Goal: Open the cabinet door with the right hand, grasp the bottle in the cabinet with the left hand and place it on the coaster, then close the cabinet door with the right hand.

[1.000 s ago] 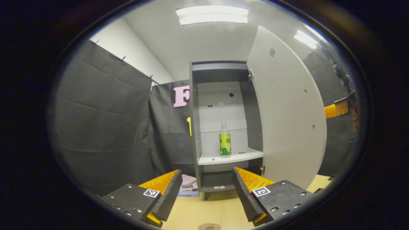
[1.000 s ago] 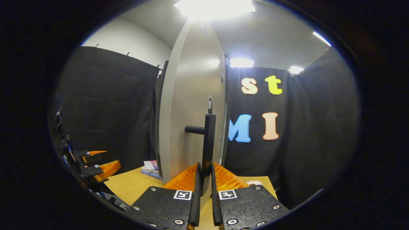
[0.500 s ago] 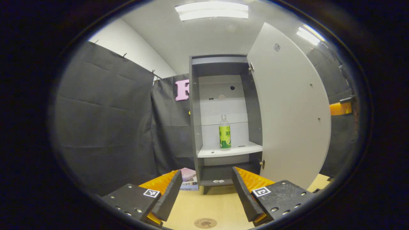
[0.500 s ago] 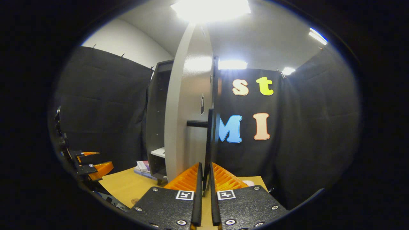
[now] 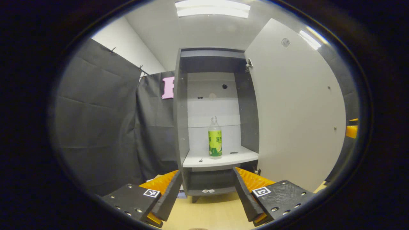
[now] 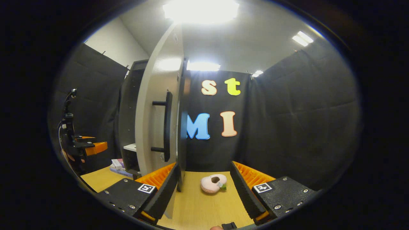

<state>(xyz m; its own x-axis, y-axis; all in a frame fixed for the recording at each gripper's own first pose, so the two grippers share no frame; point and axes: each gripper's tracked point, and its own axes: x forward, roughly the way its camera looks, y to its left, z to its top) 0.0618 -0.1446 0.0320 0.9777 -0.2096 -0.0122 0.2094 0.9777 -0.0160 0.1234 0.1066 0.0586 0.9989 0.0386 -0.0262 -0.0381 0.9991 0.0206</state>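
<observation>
1. Left tongs [image 5: 206,191]: spread wide, holding nothing and touching nothing. They point straight at the open cabinet [image 5: 180,127], with bare table [image 5: 207,214] under them.
2. Bottle [image 5: 215,137]: clear, with a green and yellow label. It stands upright on the white shelf [image 5: 220,158] inside the cabinet, near the shelf's middle and well ahead of the left tongs.
3. Cabinet door [image 5: 297,105]: swung open to the right of the opening, in the left gripper view. Its inner face is turned toward the camera.
4. Right tongs [image 6: 204,188]: spread wide, gripping nothing. Their left finger [image 6: 161,193] sits just beside the door's lower edge; I cannot tell whether it touches.
5. Door handle [image 6: 166,126]: a dark vertical bar on the outer face of the door, up and left of the right tongs, apart from both fingers.
6. On the table between the right tongs' fingers lies a pink plush toy [image 6: 212,183], apart from them.
7. In the right gripper view the left tongs appear at the far left edge, with small boxes [image 6: 118,166] on the table by the cabinet's foot.
</observation>
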